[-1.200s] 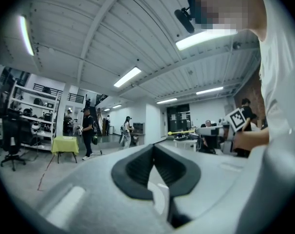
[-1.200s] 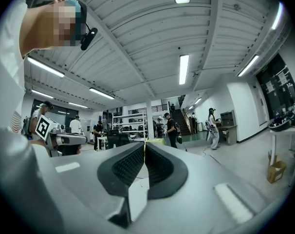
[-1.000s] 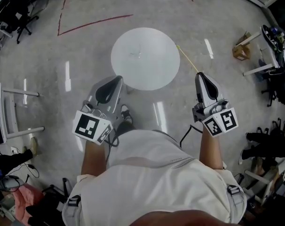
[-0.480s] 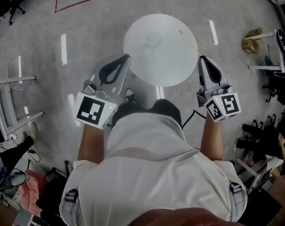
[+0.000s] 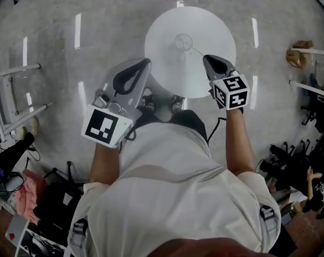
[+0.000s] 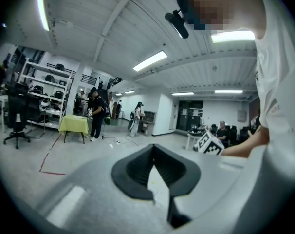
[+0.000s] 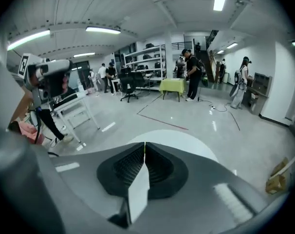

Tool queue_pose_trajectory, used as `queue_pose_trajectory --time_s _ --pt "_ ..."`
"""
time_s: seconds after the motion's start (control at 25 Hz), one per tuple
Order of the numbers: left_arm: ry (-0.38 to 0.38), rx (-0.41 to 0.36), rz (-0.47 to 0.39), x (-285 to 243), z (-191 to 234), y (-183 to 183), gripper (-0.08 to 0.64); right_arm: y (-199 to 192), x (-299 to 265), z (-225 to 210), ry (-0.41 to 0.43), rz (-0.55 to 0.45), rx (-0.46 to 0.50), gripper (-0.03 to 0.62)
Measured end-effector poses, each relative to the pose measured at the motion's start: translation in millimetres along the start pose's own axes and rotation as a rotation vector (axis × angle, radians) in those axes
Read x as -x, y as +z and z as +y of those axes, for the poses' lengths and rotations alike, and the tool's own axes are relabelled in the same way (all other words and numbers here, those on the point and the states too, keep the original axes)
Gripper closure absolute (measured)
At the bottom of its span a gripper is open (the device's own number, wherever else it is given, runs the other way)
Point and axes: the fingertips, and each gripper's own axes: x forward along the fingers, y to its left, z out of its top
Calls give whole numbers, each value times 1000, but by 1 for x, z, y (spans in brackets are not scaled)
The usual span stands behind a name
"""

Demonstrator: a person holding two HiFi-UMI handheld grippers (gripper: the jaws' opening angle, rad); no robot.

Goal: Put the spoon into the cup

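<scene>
Head view: person in a white shirt [image 5: 178, 197] stands at a round white table [image 5: 215, 25]; clear cup [image 5: 183, 40] stands upright near the table's middle; right gripper [image 5: 206, 58] reaches over the table's near edge, its marker cube toward the person; thin spoon [image 5: 198, 51] runs from the gripper's tip to the cup's rim, too fine to tell whether its end is inside the cup; left gripper [image 5: 147, 62] hangs beside the table's left edge, over the floor, well apart from the cup. Left gripper view: left gripper [image 6: 153, 147] has its jaws together at the tips, nothing between them; it points across a hall with a yellow-green table [image 6: 74, 124] and people standing near it. Right gripper view: right gripper [image 7: 144, 145] has its jaws pressed together, a thin yellowish sliver of the spoon nipped at the tips; the white table [image 7: 186, 143] lies just past them.
</scene>
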Motion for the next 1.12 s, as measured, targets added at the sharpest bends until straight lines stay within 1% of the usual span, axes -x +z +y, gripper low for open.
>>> queue_pose_trajectory --time_s 0.16,0.44,0.6,0.76,0.84,0.88,0.92,1.04,1.12 --pt "26 34 11 -12 3 -9 557 -16 -39 -10 24 97 56 580" --pt "51 56 24 -21 9 -20 557 -34 -85 -13 30 196 92 580" --pt "74 59 29 -18 12 -25 557 -41 -104 -8 39 223 106 578" --pt "88 87 30 -14 16 -31 557 -52 -117 -7 34 246 113 578" --pt "93 89 25 -14 17 -32 557 -56 -120 -9 30 253 117 578" --pt "96 90 23 -13 16 -32 557 -57 -121 -10 31 256 117 564" --pt "99 94 23 -12 16 -33 557 -59 -121 -10 33 260 116 535" --pt "104 100 23 -8 14 -35 557 -59 -120 -10 29 256 110 525" --pt "105 97 23 -6 13 -35 557 -52 -117 -7 29 232 102 503"
